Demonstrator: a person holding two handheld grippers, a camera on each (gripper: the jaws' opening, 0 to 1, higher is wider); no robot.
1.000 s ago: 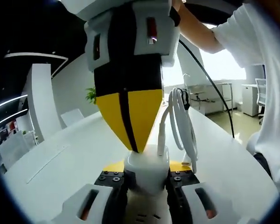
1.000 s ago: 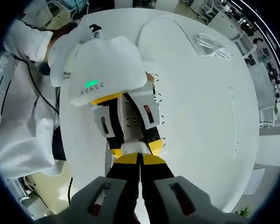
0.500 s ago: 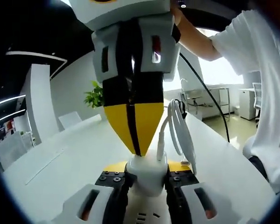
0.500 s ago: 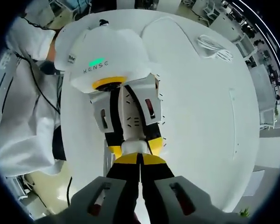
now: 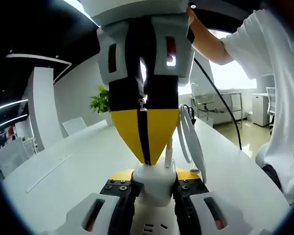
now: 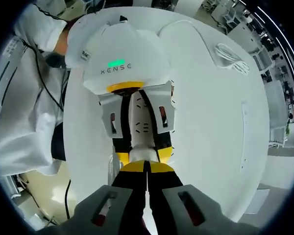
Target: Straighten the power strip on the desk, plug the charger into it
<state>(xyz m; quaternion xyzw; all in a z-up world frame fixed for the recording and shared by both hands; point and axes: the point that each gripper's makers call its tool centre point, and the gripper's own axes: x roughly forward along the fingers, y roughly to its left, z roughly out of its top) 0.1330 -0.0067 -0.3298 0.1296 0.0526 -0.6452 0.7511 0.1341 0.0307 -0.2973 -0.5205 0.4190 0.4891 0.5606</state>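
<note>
**Both hand-held grippers meet at the charger over the power strip**

In the left gripper view, the left hand-held gripper point(image 5: 154, 188) has its two jaws closed against the sides of the white charger point(image 5: 154, 180), which sits upright between them. Directly below the charger, at the bottom edge of that view, the slotted face of the power strip point(image 5: 148, 227) shows between the jaws. From above, the right hand-held gripper point(image 5: 145, 159) comes down with its yellow tips pressed together, meeting the top of the charger; whether it pinches anything there cannot be told.

Just to the right of the charger's top, its white cable point(image 5: 188, 142) rises in a bundled loop. Beyond both grippers the white desk point(image 5: 78, 166) stretches away, with a potted green plant point(image 5: 100, 102) at its far end. To the right, a person's arm in a white sleeve point(image 5: 264, 54) reaches up toward the right hand-held gripper.

In the right gripper view, the right hand-held gripper point(image 6: 146, 169) has its jaws brought together with no gap, their tips on the charger point(image 6: 143, 154). Straight ahead lies the left hand-held gripper point(image 6: 139, 125), its jaws flanking the power strip point(image 6: 139, 122). Farther out on the desk point(image 6: 210, 127), well apart to the upper right, lies a coiled white cable point(image 6: 230, 58).
</note>
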